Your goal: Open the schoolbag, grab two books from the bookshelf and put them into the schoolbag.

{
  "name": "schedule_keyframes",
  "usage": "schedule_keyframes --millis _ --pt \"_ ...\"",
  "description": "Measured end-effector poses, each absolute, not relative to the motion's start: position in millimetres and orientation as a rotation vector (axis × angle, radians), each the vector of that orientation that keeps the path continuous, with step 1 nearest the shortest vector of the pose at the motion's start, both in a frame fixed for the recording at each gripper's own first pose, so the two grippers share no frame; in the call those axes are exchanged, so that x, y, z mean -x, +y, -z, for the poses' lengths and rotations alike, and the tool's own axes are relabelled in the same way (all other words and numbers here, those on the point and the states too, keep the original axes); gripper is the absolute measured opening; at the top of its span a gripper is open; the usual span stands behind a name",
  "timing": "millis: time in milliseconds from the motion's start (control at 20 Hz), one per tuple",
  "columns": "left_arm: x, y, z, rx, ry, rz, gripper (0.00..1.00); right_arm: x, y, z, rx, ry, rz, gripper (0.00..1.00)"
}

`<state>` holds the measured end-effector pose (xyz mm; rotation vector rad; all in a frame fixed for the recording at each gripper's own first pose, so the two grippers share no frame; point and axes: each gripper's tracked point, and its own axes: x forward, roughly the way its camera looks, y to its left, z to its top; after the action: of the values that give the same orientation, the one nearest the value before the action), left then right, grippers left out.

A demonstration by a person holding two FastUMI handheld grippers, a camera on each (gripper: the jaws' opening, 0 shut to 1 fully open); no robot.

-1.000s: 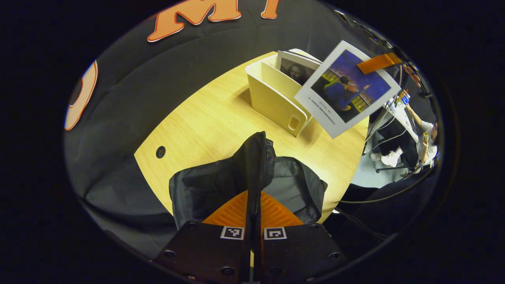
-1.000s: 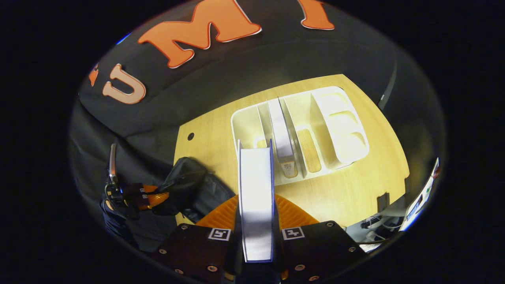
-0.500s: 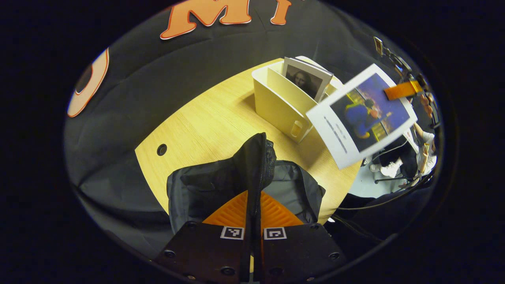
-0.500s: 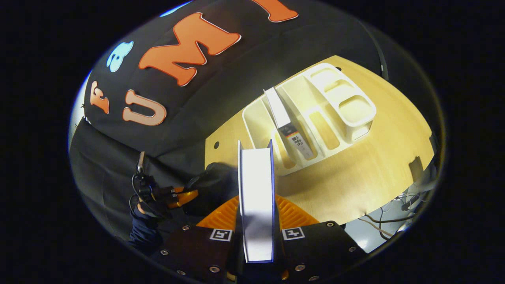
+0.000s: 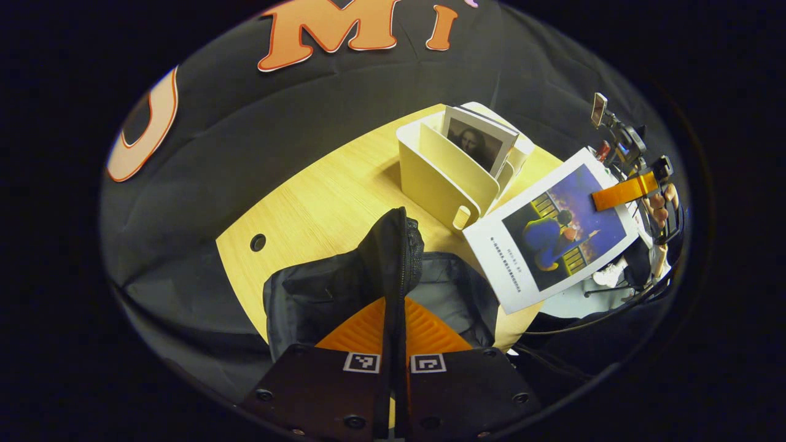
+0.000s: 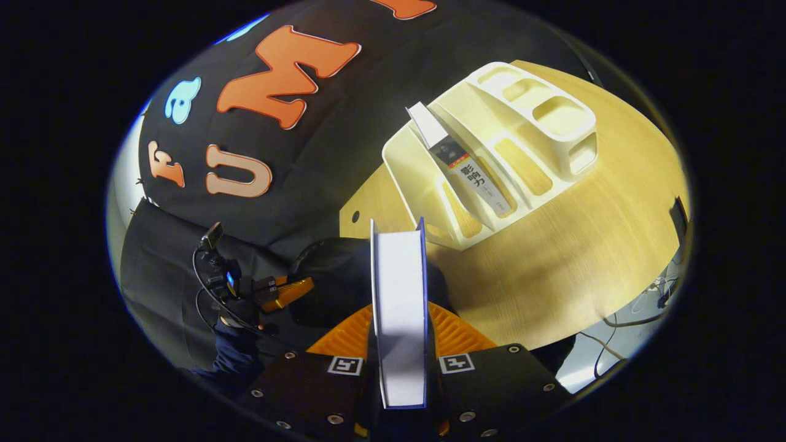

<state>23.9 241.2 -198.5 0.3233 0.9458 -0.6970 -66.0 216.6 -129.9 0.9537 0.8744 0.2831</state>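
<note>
My right gripper (image 6: 399, 344) is clamped on a book (image 6: 399, 307), both fingers pressed to its covers; I see its white page edge running straight away from me toward 12 o'clock. In the left gripper view that same book (image 5: 552, 233) hangs in the air at 3 o'clock, its cover a blue picture above a white band of print, tilted with its long axis slanting from 8 up to 2 o'clock, beside the schoolbag. My left gripper (image 5: 395, 319) pinches the black schoolbag (image 5: 344, 288) by its zipper edge, lifting a flap. The cream bookshelf (image 5: 436, 178) stands on the wooden counter (image 5: 319, 202) at 1 o'clock, holding a second book (image 5: 479, 138) upright. The raised flap stands between me and the bag's mouth.
</note>
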Motion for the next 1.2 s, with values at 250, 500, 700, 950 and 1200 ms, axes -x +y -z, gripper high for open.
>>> schedule_keyframes --millis 250,500,700,950,1200 --pt "-25 242 193 -0.277 0.931 0.683 0.04 56 254 144 -1.017 0.865 -0.339 0.31" --pt "-22 244 192 -0.239 0.929 0.67 0.04 38 292 163 -1.076 0.888 -0.377 0.3" --pt "-22 242 186 -0.214 0.915 0.662 0.04 26 316 170 -1.094 0.886 -0.394 0.31" --pt "-20 236 187 -0.183 0.908 0.668 0.04 4 353 183 -1.099 0.906 -0.428 0.3" --pt "-24 232 187 -0.149 0.891 0.66 0.04 -20 381 200 -1.098 0.918 -0.423 0.3"
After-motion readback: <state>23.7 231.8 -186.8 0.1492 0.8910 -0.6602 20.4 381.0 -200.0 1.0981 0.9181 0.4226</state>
